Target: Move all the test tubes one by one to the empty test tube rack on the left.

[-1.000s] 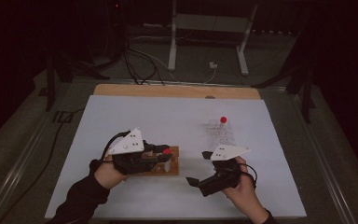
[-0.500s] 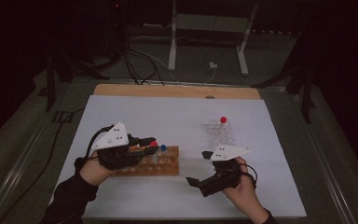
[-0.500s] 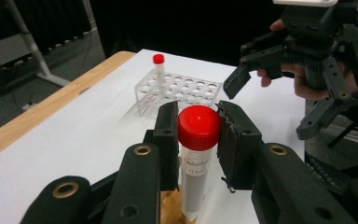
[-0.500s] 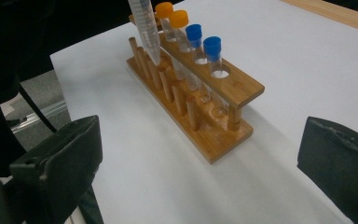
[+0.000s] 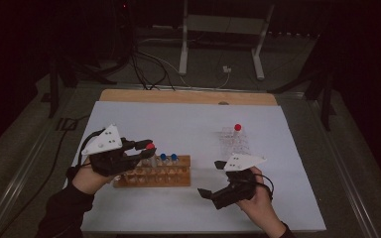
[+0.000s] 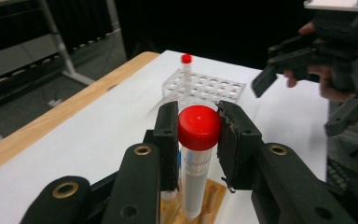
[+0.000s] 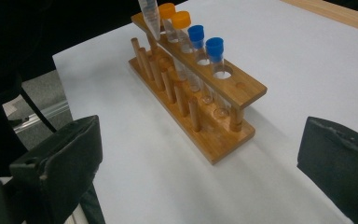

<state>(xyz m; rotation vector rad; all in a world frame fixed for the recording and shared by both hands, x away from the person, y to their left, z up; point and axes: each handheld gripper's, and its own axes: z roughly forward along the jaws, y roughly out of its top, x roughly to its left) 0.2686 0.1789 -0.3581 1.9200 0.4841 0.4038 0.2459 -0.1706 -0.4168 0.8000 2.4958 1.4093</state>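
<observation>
The left gripper (image 6: pixel 198 135) has its fingers (image 6: pixel 168 135) clamped on the red cap of a tube (image 6: pixel 196 158), one pad on each side of the cap. The tube hangs upright between them, its pointed tip just above the wooden rack (image 5: pixel 154 173), over the rack's left end in the high view. The right gripper (image 7: pixel 200 177) has its fingers (image 7: pixel 340 163) wide apart with nothing between them; it hovers low over the desk (image 5: pixel 188 124), pointing at the rack's near end, apart from it. In the rack stand two orange-capped tubes (image 7: pixel 175 21) and two blue-capped tubes (image 7: pixel 205 42), all in the top bar's holes. Farther back on the desk sits a clear rack (image 5: pixel 234 141) with one red-capped tube (image 5: pixel 237 130) upright in it. The desk is covered white, with a wooden edge (image 5: pixel 188 96) at the far side. The room beyond is dark, with cables (image 5: pixel 149 64) on the floor and a metal stand (image 5: pixel 223 39).
</observation>
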